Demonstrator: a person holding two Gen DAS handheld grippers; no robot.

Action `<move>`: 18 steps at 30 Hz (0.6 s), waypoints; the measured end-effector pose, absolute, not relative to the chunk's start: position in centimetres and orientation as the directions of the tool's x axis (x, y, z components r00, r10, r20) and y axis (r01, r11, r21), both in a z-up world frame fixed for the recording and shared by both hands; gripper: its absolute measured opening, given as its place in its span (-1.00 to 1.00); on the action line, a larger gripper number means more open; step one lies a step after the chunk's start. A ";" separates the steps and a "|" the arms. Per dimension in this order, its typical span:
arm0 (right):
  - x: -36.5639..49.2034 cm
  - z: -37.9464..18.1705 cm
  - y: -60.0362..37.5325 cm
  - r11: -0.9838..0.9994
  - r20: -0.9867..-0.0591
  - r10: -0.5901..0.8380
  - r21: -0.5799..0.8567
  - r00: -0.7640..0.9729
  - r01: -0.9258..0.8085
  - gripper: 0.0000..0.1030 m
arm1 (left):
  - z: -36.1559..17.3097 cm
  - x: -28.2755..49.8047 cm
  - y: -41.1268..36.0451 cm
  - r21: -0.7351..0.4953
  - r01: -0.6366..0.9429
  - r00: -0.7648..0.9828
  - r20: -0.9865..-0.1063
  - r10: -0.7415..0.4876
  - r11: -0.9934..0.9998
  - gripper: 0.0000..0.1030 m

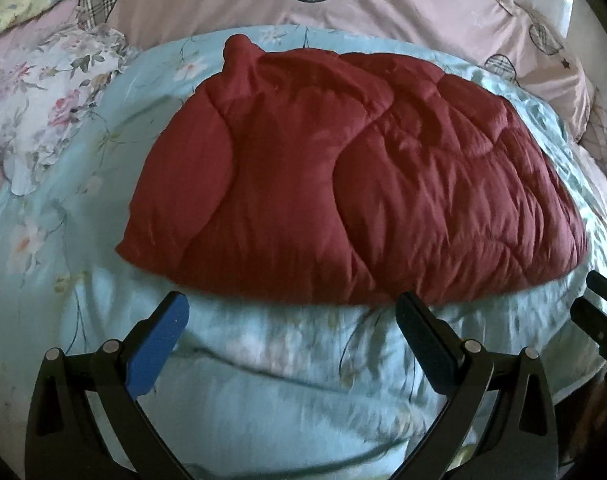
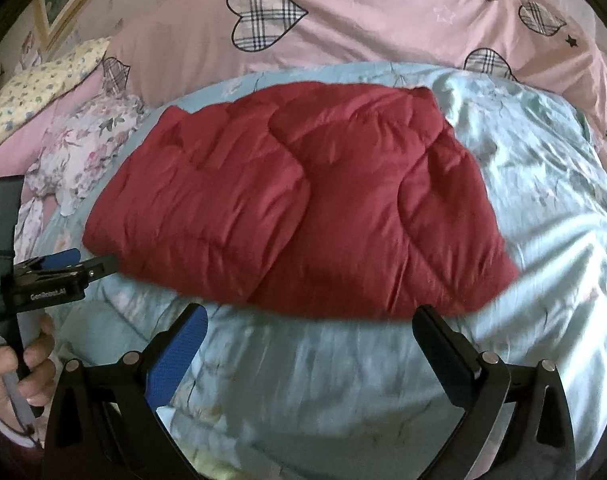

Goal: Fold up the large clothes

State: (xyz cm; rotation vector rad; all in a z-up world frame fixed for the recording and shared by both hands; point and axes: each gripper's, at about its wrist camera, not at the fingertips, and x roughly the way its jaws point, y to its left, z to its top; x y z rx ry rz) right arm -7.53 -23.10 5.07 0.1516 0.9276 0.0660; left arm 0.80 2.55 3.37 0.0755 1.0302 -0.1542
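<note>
A dark red quilted jacket (image 1: 355, 176) lies folded into a thick bundle on the light blue floral bedspread (image 1: 263, 380). It fills the middle of the right wrist view as well, as the red jacket (image 2: 299, 208). My left gripper (image 1: 291, 312) is open just short of the jacket's near edge, with nothing between its fingers. My right gripper (image 2: 309, 324) is open too, also just short of that near edge, and holds nothing. The left gripper (image 2: 79, 264) shows at the left of the right wrist view, with a hand (image 2: 19, 368) on its grip.
A pink duvet with plaid hearts (image 2: 343, 28) is heaped behind the jacket. A white floral garment (image 1: 43, 112) lies crumpled to the jacket's left. A yellow floral pillow (image 2: 35, 92) sits at far left. Bare blue bedspread (image 2: 543, 184) lies to the jacket's right.
</note>
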 end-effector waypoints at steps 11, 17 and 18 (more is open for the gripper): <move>-9.3 8.1 -21.7 0.986 -0.777 0.115 0.167 0.619 0.027 1.00 | 7.0 -2.1 0.9 0.132 0.210 0.569 -0.823 -0.011 0.969 1.00; -8.6 8.5 -21.5 0.986 -0.780 0.100 0.160 0.618 0.042 1.00 | 7.7 -1.8 0.7 0.159 0.208 0.580 -0.815 0.009 0.965 1.00; -8.4 8.4 -21.5 0.986 -0.780 0.099 0.161 0.617 0.045 1.00 | 7.6 -1.6 0.6 0.160 0.206 0.578 -0.816 0.011 0.965 1.00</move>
